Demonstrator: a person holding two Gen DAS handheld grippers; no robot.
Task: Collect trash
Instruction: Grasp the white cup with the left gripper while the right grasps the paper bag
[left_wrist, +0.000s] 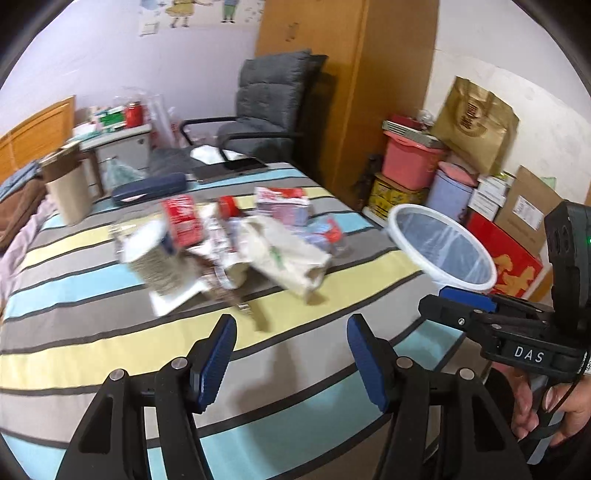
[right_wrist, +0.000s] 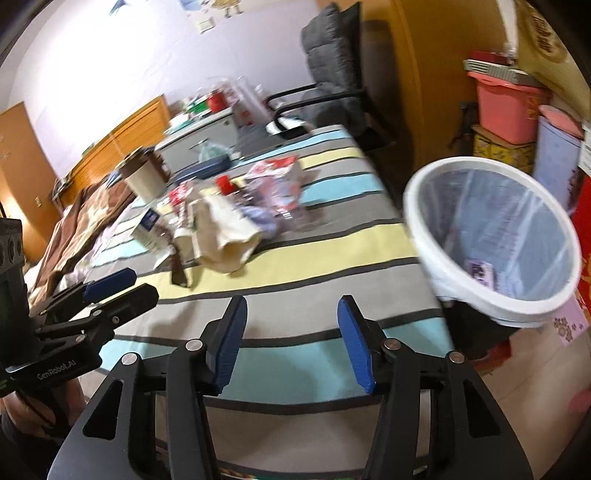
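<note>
Left wrist view, nearest first: left gripper (left_wrist: 291, 354) over the striped bedspread (left_wrist: 110, 347), blue pads apart, jaws roughly half open, nothing between them. At right edge, right gripper (left_wrist: 458, 301) side-on, gripped by a hand (left_wrist: 535, 406) at its handle; from here cannot tell how wide its jaws stand. Farther in, mid-bed, a blurred heap of trash (left_wrist: 229, 243): cream crumpled paper bag (left_wrist: 291, 258), red packet (left_wrist: 183, 219), grey-speckled carton (left_wrist: 155, 266) lying on a white card, red-capped piece (left_wrist: 227, 205), pink-and-white carton (left_wrist: 282, 205). Beyond the heap, dark blue case (left_wrist: 149, 188) and tan paper bag (left_wrist: 68, 184) standing upright. Off the bed's right edge, white-rimmed bin (left_wrist: 441, 251) lined with clear plastic. Farthest back, grey chair (left_wrist: 266, 107), wooden wardrobe (left_wrist: 347, 92), pink tub (left_wrist: 410, 162) stacked among boxes, gold bag (left_wrist: 474, 125).

Right wrist view: right gripper (right_wrist: 291, 341) over a blue stripe of the bedspread (right_wrist: 314, 266), pads apart, jaws about half open, empty. Left gripper (right_wrist: 118, 286) side-on at left edge. Bin (right_wrist: 491, 240) just beside the bed's right edge, near the right finger, tilted in view, a small purple-and-white scrap (right_wrist: 478, 271) lying at its bottom. Trash heap (right_wrist: 229, 218) farther up the bed, well apart from both grippers, paper bag (right_wrist: 229, 236) nearest. Chair (right_wrist: 332, 62) and pink tub (right_wrist: 508, 107) at the back.
</note>
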